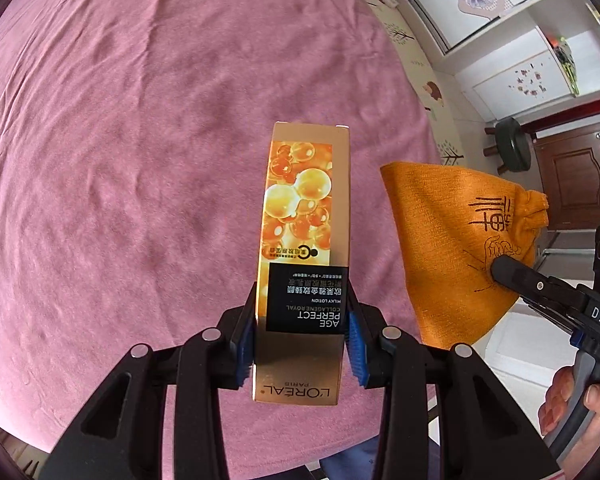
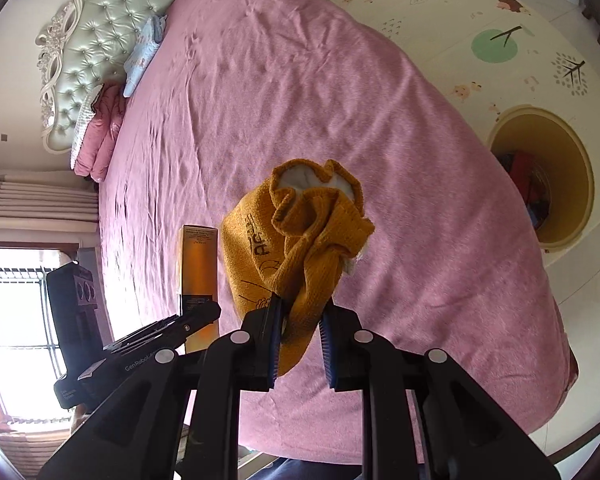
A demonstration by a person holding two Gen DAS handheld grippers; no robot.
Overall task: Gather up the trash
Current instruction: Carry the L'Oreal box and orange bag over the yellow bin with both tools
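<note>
Gold carton [image 1: 300,240]; orange pouch [image 2: 296,240], both aloft

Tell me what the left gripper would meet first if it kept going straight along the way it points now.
Probably the pink bedspread. The left gripper points steeply down with its jaws shut on the gold L'Oréal lotion box, so the box's far end would touch the cloth first. Nothing else shows in that line, though depth is uncertain.

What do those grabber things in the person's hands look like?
Both are black plastic. The left gripper and right gripper have blue ribbed pads on their fingers and round silver rivets. The right one has white "DAS" lettering and a grey handle.
</note>
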